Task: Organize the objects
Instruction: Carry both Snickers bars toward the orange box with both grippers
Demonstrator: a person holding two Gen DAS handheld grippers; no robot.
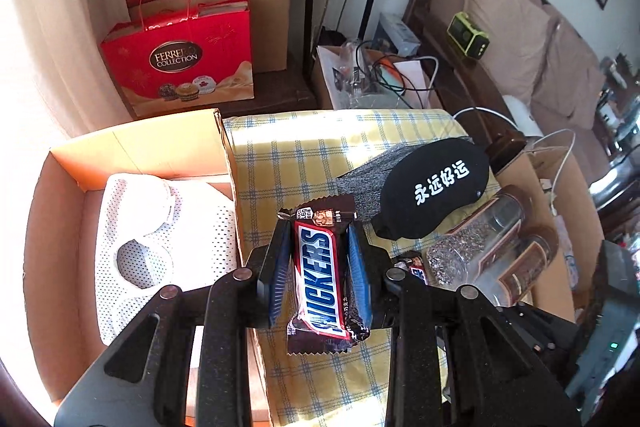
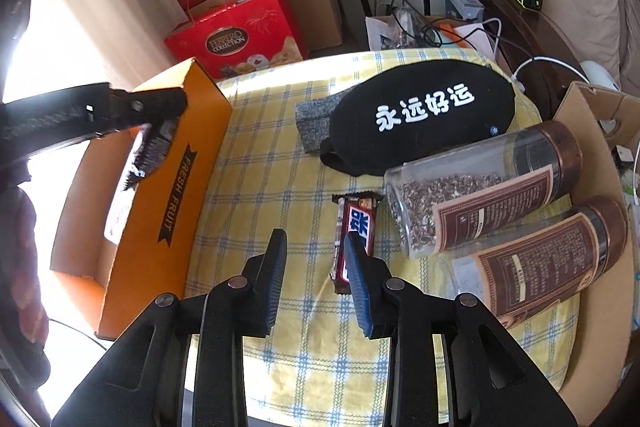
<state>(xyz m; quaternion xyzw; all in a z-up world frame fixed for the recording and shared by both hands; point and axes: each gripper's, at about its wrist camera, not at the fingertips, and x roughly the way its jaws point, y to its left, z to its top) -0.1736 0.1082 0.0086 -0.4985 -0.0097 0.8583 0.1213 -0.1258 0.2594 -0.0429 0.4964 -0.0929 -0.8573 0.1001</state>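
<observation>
My left gripper (image 1: 319,223) is shut on a Snickers bar (image 1: 320,279), held above the yellow checked cloth beside the orange cardboard box (image 1: 60,211). In the right wrist view the left gripper (image 2: 160,115) hangs over the box (image 2: 160,195) with the bar (image 2: 148,151) in it. A white mesh item (image 1: 168,247) lies inside the box. My right gripper (image 2: 316,241) is open above the cloth, its right finger just over a second Snickers bar (image 2: 354,227) lying on the table.
A black eye mask (image 2: 420,115) with a grey strap (image 2: 316,115) lies at the back of the table. Two lying jars (image 2: 480,183) (image 2: 552,259) are at the right. Red gift bags (image 2: 236,35) and cardboard boxes stand behind.
</observation>
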